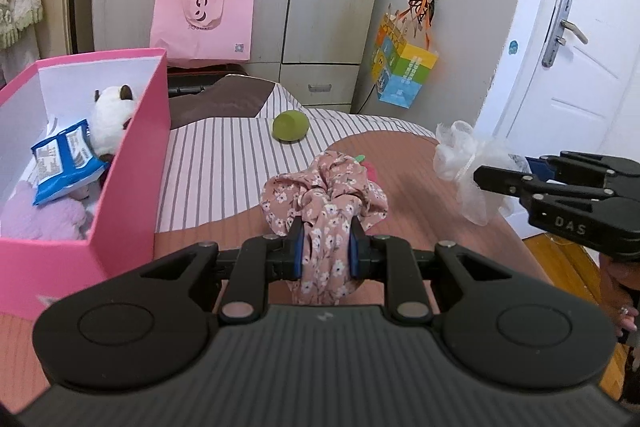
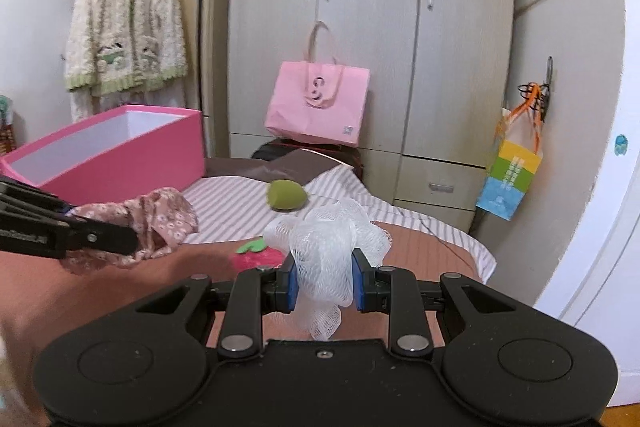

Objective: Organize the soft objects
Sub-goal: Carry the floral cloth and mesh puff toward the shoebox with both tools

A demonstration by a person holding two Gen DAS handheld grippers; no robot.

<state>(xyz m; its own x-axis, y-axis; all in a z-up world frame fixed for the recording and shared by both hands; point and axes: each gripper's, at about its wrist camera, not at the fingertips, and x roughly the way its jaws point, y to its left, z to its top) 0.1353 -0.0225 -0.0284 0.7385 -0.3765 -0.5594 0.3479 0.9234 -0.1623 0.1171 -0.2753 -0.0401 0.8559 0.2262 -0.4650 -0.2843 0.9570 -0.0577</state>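
On the bed (image 1: pixel 224 163): we still had a green ball (image 1: pixel 291 123) and a red plush (image 2: pixel 256 258) lying loose.
Pink box (image 1: pixel 132 163): we judged both loads belonged there, over the near wall.
Left claw (image 1: pixel 325 241): clamped on the floral scrunchie (image 1: pixel 324 195), held aloft.
Right claw (image 2: pixel 325 285): clamped on the white mesh puff (image 2: pixel 328 235); we meant to release only above the opening.

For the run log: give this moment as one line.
left claw: shut on floral scrunchie | right claw: shut on white mesh pouf | pink box: partly filled
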